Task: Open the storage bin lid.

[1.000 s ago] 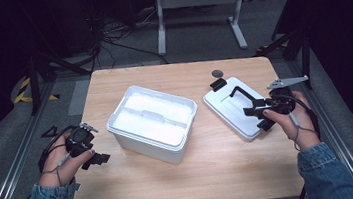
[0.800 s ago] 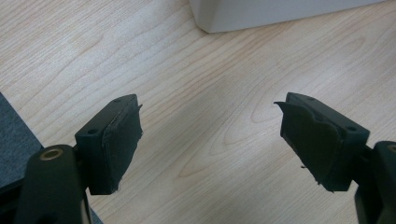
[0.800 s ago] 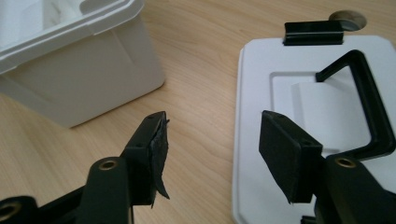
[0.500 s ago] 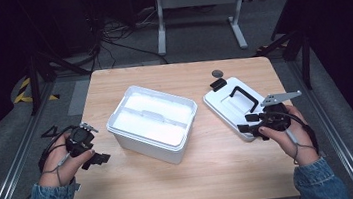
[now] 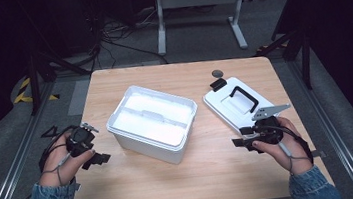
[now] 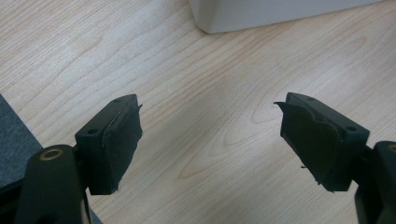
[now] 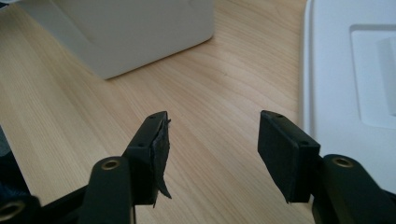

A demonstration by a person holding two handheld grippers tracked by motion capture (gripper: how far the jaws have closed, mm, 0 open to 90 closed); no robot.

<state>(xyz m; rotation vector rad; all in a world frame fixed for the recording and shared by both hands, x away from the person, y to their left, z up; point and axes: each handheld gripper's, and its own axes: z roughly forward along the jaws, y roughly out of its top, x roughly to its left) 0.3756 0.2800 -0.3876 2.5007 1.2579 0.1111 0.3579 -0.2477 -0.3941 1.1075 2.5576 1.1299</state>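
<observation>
a white open box (image 5: 153, 123) stands near the middle of the wooden table (image 5: 208, 171), its white lid (image 5: 238, 104) lying flat to the right with a black handle on top. the right gripper (image 5: 244, 142) hovers over bare wood just beside the lid's near edge, jaws apart and empty. the left gripper (image 5: 99, 158) sits at the table's left edge, near the box, jaws spread wide and holding nothing. a small dark disc (image 5: 217, 73) lies beyond the lid.
</observation>
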